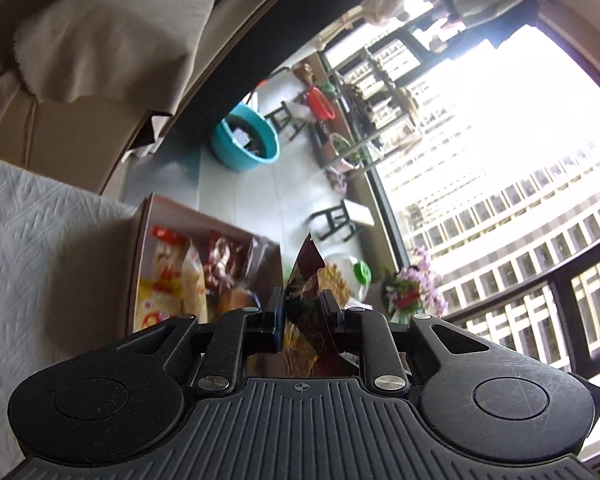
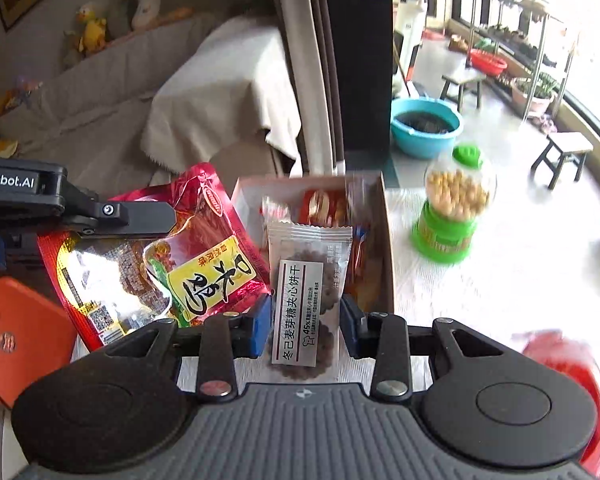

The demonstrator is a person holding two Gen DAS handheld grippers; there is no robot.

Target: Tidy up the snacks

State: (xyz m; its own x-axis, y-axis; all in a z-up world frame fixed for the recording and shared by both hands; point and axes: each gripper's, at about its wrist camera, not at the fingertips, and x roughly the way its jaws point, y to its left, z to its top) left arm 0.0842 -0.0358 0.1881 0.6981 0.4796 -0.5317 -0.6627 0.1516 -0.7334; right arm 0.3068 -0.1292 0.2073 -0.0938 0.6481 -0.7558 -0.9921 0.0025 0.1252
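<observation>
Right wrist view: the right gripper point(image 2: 305, 320) clamps a clear biscuit packet point(image 2: 306, 300), long axis pointing ahead at the open cardboard box point(image 2: 382, 240), with bare tablecloth point(image 2: 500, 280) around the green jar point(image 2: 452, 208) to the right. The left gripper point(image 1: 302, 312) pinches the red snack bag point(image 2: 172, 256) edge-on, just beside the box's left wall.
</observation>
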